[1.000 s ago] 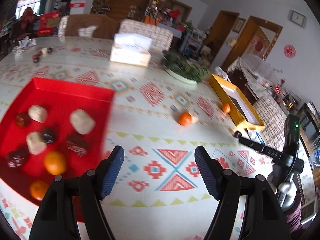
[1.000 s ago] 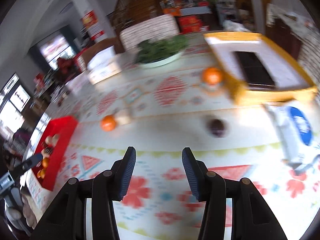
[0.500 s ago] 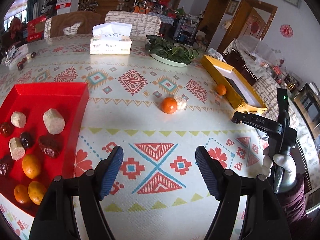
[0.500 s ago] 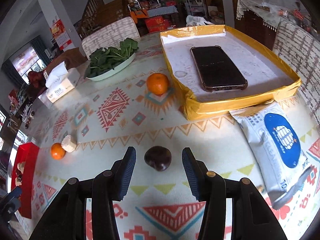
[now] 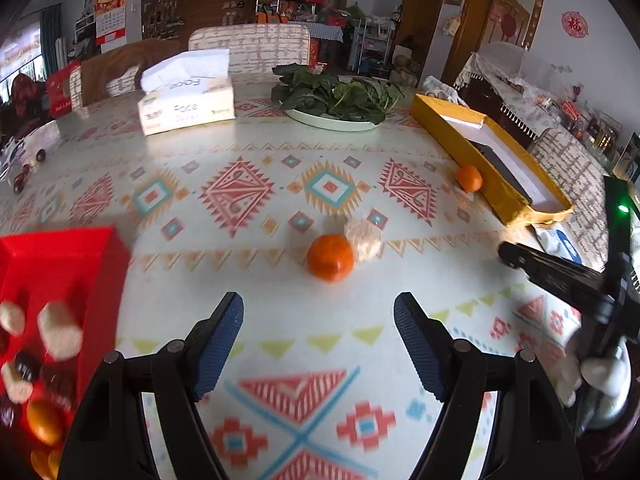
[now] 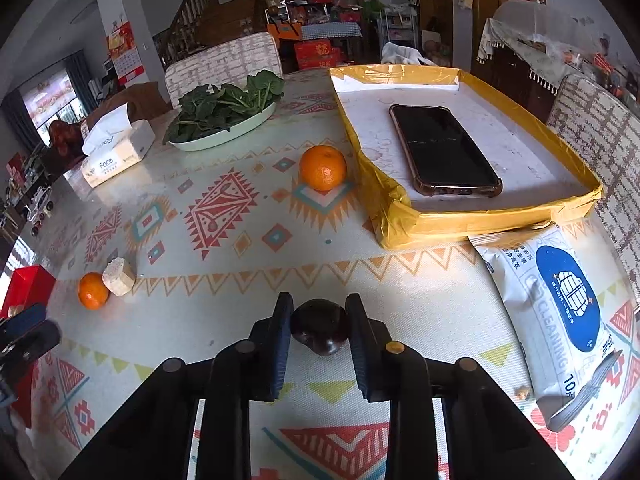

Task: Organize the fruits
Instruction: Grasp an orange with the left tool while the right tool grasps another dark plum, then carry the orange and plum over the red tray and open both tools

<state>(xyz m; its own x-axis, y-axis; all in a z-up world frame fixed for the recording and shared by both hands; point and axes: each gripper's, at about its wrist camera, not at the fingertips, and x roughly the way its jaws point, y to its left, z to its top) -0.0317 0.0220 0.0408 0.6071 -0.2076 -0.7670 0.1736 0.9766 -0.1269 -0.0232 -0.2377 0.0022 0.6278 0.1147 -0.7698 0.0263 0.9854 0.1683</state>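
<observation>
My right gripper (image 6: 319,330) is shut on a dark round fruit (image 6: 320,330) resting on the table. An orange (image 6: 323,168) sits further ahead beside the yellow box (image 6: 390,216). Far left lie another orange (image 6: 93,291) and a beige chunk (image 6: 119,276). My left gripper (image 5: 319,326) is open and empty, just short of that orange (image 5: 330,257) and chunk (image 5: 363,234). The red tray (image 5: 60,256) at the left holds several fruits and chunks. The second orange (image 5: 469,178) shows by the yellow box (image 5: 480,160).
A plate of greens (image 5: 336,98) and a tissue box (image 5: 186,98) stand at the back. A phone (image 6: 442,150) lies in the yellow box. A wipes pack (image 6: 560,312) lies at the right. The right gripper's body (image 5: 560,276) shows at the left view's right edge.
My right gripper has moved forward and closed on the dark fruit. My left gripper has moved forward toward the orange and chunk, staying open.
</observation>
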